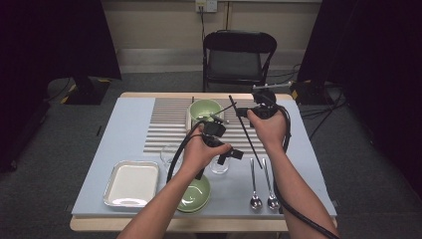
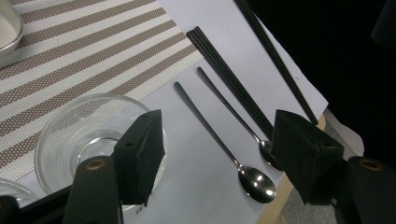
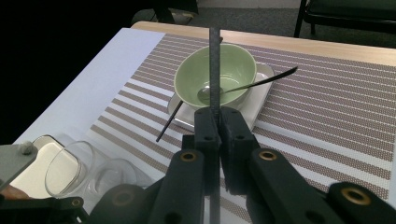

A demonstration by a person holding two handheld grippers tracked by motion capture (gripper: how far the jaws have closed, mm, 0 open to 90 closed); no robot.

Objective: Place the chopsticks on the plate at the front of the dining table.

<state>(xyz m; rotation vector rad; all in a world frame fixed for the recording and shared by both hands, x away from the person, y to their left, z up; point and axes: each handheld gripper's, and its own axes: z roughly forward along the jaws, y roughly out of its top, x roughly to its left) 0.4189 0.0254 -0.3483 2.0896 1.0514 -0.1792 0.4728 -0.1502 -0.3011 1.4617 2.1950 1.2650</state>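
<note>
My right gripper [image 1: 242, 112] [image 3: 218, 116] is shut on a thin black chopstick [image 3: 214, 65], which stands up between its jaws over the striped placemat [image 1: 169, 124]. Just beyond it a green bowl [image 3: 219, 74] with a spoon [image 3: 243, 86] in it sits on a white square dish [image 3: 261, 88]. My left gripper [image 1: 229, 156] [image 2: 217, 140] is open above the mat with nothing between its jaws. Below it lie two spoons [image 2: 219, 135] [image 1: 262, 184] and a pair of black chopsticks [image 2: 229, 81]. The held chopstick [image 2: 280, 60] crosses the top of the left gripper view.
Two clear glass cups [image 1: 171, 154] [image 1: 219, 167] stand near my left hand. A white tray [image 1: 132, 183] and a green bowl [image 1: 196, 195] sit at the front left. Another dark stick [image 3: 170, 121] rests against the dish. A black chair [image 1: 239, 55] stands behind the table.
</note>
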